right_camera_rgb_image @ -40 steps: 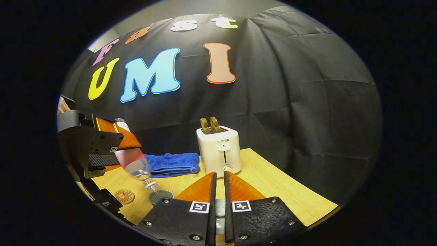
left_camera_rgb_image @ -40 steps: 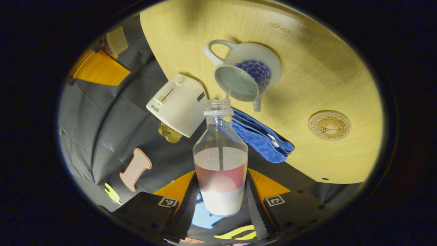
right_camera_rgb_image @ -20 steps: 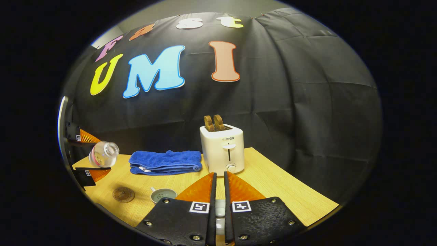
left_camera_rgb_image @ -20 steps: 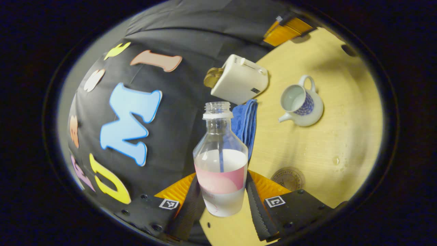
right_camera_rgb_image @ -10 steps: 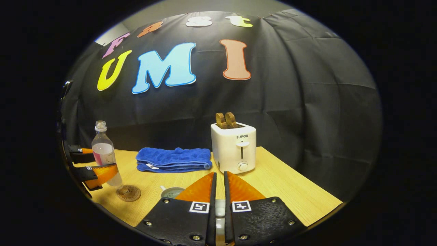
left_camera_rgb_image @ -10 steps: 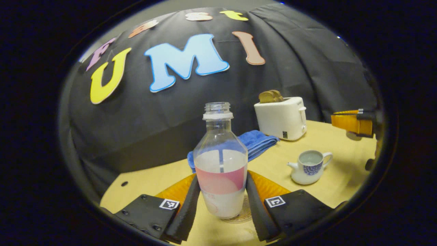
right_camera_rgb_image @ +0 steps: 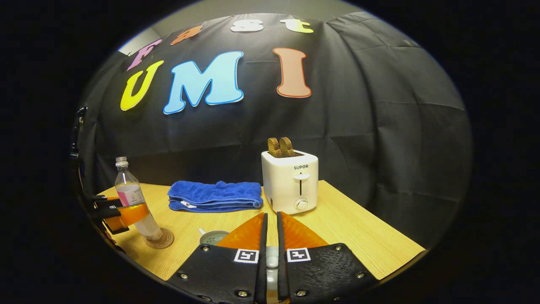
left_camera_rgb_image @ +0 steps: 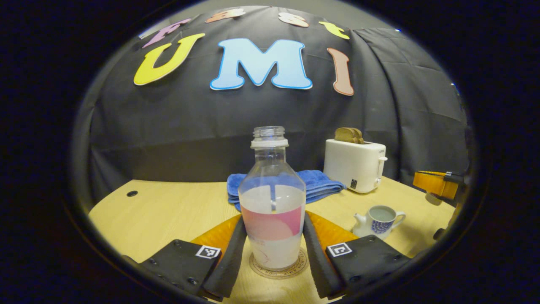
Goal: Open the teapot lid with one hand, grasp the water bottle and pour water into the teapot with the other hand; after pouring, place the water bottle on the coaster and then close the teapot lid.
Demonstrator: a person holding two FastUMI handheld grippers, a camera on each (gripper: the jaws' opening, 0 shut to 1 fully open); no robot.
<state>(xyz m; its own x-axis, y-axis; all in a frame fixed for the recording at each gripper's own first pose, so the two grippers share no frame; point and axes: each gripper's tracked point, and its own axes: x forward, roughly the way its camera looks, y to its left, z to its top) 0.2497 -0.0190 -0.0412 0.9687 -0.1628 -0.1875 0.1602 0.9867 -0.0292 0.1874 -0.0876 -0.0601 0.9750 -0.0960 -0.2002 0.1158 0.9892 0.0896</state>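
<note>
The water bottle [left_camera_rgb_image: 272,198] now stands upright on the coaster [left_camera_rgb_image: 301,264] (left claw [left_camera_rgb_image: 272,249] gripping it).

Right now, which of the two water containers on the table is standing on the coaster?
The water bottle, between the left tongs, stands on the round coaster. The teapot sits directly on the table.

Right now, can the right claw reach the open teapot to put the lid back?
Probably yes. The teapot stands open just left of the right claw, with bare table around it. The left claw and water bottle sit apart on the coaster.
</note>
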